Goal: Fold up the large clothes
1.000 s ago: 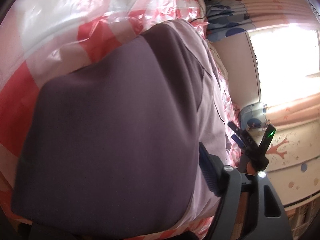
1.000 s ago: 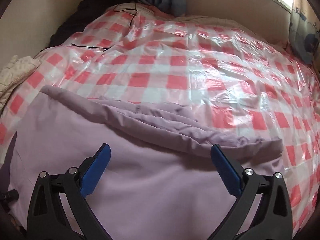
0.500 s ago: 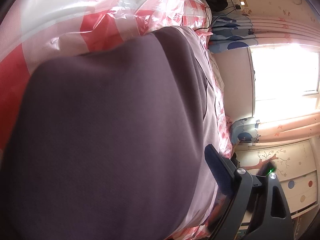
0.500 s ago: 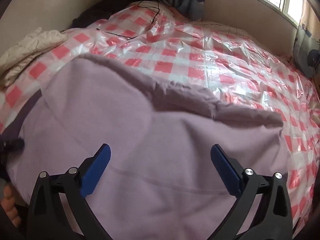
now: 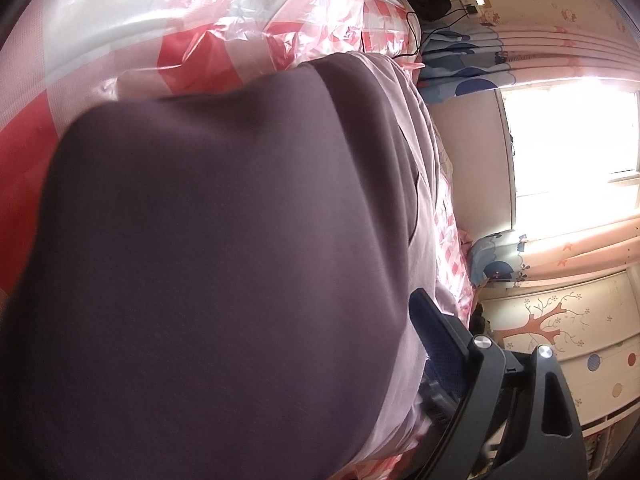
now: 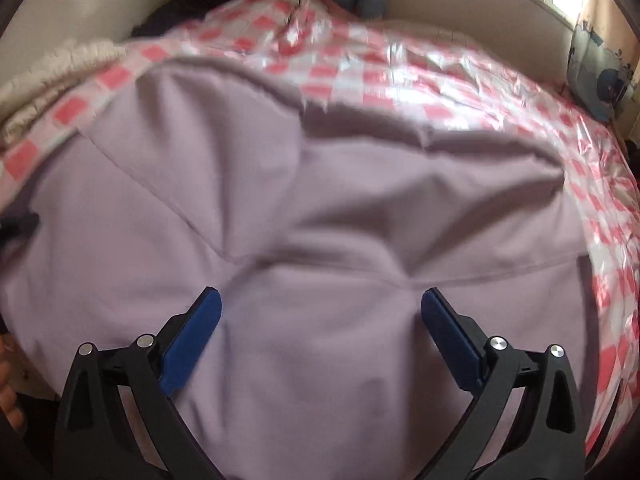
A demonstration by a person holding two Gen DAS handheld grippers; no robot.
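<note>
The lilac garment lies spread on the bed's checked plastic cover, directly under the right tool, whose jaws stand wide apart. The left tool is half buried in cloth; I cannot tell its state. Likely risk: the slick cover lets the fabric slide and bunch.

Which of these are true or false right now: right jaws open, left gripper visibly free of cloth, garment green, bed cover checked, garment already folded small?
1. The right gripper has its jaws open: true.
2. The left gripper is visibly free of cloth: false; fabric covers most of its view.
3. The garment is green: false; the lilac fabric garment is pale purple.
4. The glossy plastic bed cover is red-and-white checked: true.
5. The garment is folded small: false; it lies spread wide.
</note>
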